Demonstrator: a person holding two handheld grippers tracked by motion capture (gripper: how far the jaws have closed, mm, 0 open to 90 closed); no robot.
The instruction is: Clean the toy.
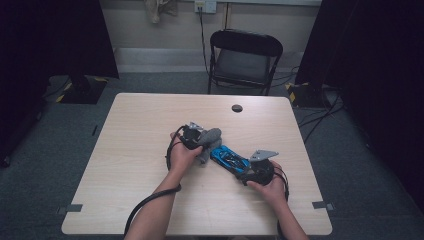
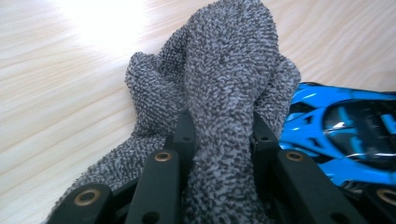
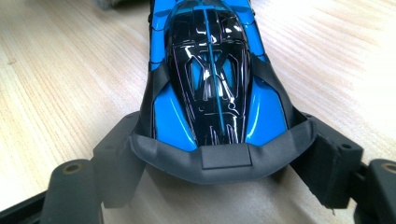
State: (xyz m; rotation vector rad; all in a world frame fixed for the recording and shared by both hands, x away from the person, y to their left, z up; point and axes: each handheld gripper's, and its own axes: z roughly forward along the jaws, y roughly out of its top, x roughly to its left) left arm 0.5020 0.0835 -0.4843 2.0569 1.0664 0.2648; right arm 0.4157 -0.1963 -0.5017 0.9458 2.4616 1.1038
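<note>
Gripping the rear of a blue toy car (image 3: 212, 79) lying on the table (image 1: 140, 150), the right claw (image 3: 215, 163) is clamping its sides while the left claw (image 2: 219, 140) is pinching a grey cloth (image 2: 219, 74) just beside it.

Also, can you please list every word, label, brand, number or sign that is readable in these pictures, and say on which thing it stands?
There is no readable text in these pictures.
The blue toy car: glossy black and blue pattern, no letters or numbers.
The grey cloth: plain knit, no label in sight.
The wall socket: too small to read any marking.
The table and the chair: no print.
</note>
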